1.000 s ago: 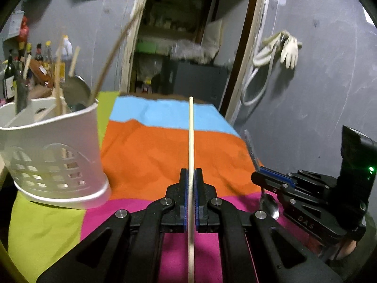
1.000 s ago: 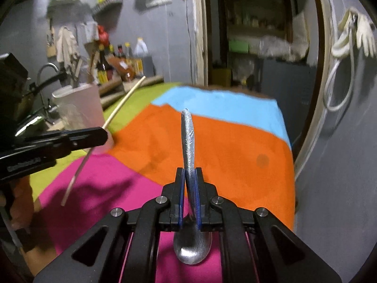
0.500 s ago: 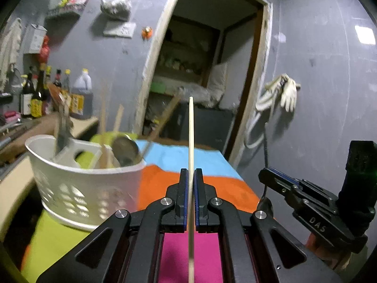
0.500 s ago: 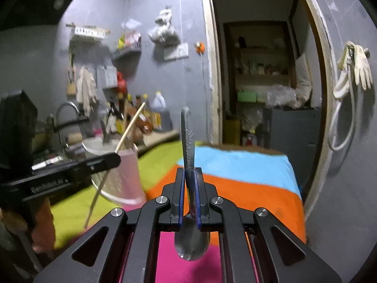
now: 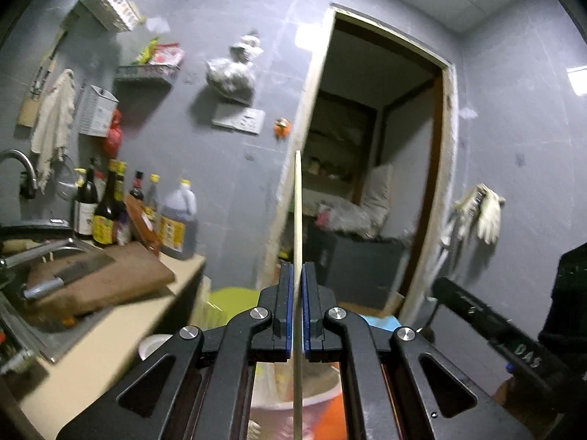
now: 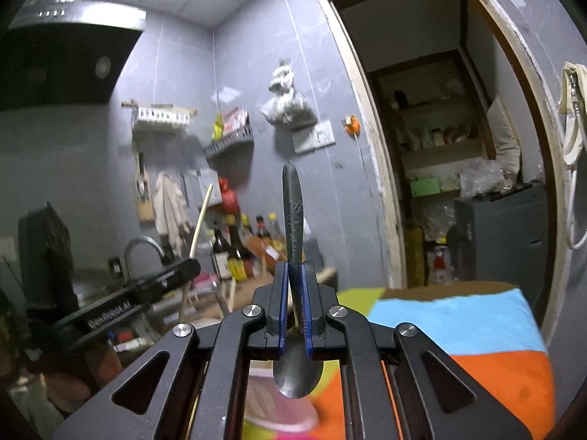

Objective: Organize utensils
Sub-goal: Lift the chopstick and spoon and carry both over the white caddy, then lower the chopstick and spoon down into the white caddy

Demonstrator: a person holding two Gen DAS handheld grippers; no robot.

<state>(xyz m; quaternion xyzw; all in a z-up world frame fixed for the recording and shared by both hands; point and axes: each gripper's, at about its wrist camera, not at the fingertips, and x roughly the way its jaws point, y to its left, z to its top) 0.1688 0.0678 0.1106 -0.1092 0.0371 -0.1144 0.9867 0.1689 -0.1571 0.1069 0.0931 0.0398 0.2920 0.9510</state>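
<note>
We hold two claws, and each grips one utensil. Our left claw [image 5: 297,315] is clamped on one wooden chopstick [image 5: 298,220], and our right claw [image 6: 292,304] is clamped on one metal spoon [image 6: 293,242].

The chopstick runs straight up the middle of the left wrist view, its long axis in line with the claw's fingers and its tip pointing away from us towards the doorway [image 5: 378,168]. Its near end passes back between the blue pads [image 5: 288,300] and over a pale container [image 5: 293,399] below the claw, which is blurred. The spoon lies the same way in the right claw: handle pointing forward and up, bowl hanging behind the pads, just above the striped cloth [image 6: 458,326].

That cloth covers the tabletop with blue, orange and green bands. To the left of the doorway a counter [image 5: 110,341] carries a cutting board [image 5: 99,278] with one cleaver [image 5: 66,275] lying on it, beside a sink with one tap [image 5: 22,172]. A cluster of about six bottles [image 5: 176,216] stands against the grey wall [image 5: 205,154] behind the board. To the right of the doorway one pair of pale gloves [image 5: 480,212] hangs on the wall.
</note>
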